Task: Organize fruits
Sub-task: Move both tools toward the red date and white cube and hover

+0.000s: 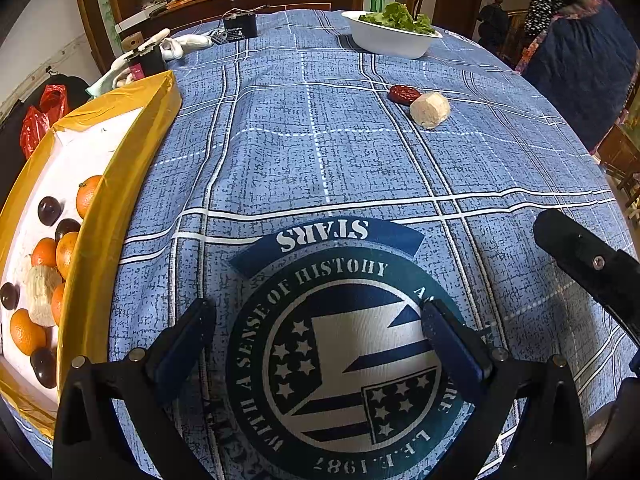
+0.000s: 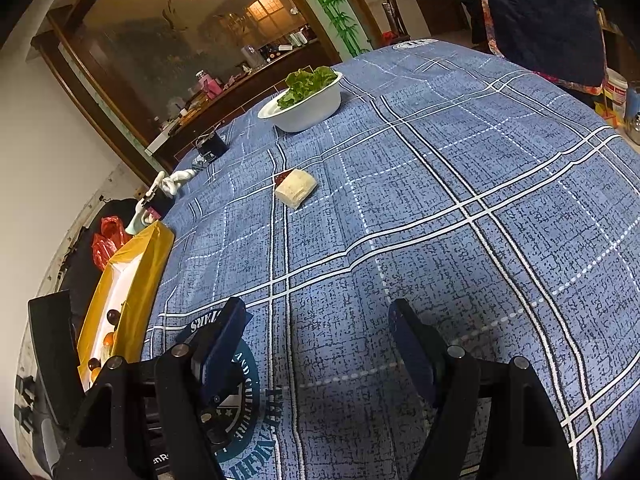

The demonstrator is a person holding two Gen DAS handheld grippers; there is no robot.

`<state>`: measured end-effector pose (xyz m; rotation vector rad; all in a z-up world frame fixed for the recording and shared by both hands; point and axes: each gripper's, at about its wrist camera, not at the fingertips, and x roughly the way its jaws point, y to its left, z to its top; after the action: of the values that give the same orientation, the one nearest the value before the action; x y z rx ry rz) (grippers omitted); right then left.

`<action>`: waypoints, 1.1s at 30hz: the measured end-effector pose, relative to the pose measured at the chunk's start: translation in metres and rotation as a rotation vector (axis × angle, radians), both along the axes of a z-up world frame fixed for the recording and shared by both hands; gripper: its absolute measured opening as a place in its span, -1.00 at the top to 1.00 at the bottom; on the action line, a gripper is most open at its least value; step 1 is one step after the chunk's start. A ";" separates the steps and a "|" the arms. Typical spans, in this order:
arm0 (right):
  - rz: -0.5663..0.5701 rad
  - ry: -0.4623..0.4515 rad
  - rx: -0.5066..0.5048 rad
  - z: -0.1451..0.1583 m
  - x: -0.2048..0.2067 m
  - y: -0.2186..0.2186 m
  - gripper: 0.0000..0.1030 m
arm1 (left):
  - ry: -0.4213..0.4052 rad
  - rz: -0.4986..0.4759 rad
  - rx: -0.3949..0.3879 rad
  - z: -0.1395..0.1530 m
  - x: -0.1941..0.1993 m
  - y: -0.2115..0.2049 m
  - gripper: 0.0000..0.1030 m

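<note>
A yellow box (image 1: 120, 184) with a white floor stands at the table's left edge and holds several oranges (image 1: 27, 332), dark plums (image 1: 49, 210) and a pale netted fruit (image 1: 42, 294). It also shows in the right wrist view (image 2: 144, 276). A red date (image 1: 404, 94) and a pale netted fruit (image 1: 430, 110) lie together on the cloth at mid table; the netted fruit also shows in the right wrist view (image 2: 296, 188), hiding most of the date (image 2: 281, 178). My left gripper (image 1: 316, 320) is open and empty above the round emblem. My right gripper (image 2: 318, 320) is open and empty above the cloth.
A white bowl of lettuce (image 1: 390, 36) stands at the far side of the table, also in the right wrist view (image 2: 304, 100). A black box (image 1: 240, 26), white gloves (image 1: 176, 46) and a dark carton (image 1: 146, 62) sit at the far left. A person stands at the right (image 1: 576, 60).
</note>
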<state>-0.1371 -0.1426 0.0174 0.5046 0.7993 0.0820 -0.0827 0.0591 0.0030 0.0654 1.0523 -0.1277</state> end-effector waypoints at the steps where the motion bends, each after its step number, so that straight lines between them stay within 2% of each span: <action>1: 0.000 0.001 0.001 0.000 0.000 0.000 -0.52 | 0.000 0.000 -0.001 0.000 0.000 0.000 -1.00; 20: 0.016 0.033 0.002 -0.005 0.001 0.003 -0.56 | 0.000 -0.001 -0.001 0.000 0.000 0.000 -1.00; 33: 0.032 -0.012 -0.010 0.002 -0.006 0.007 -0.56 | 0.000 -0.002 -0.002 0.000 0.000 0.000 -1.00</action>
<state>-0.1434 -0.1351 0.0193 0.4815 0.7957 0.1100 -0.0829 0.0587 0.0032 0.0650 1.0519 -0.1302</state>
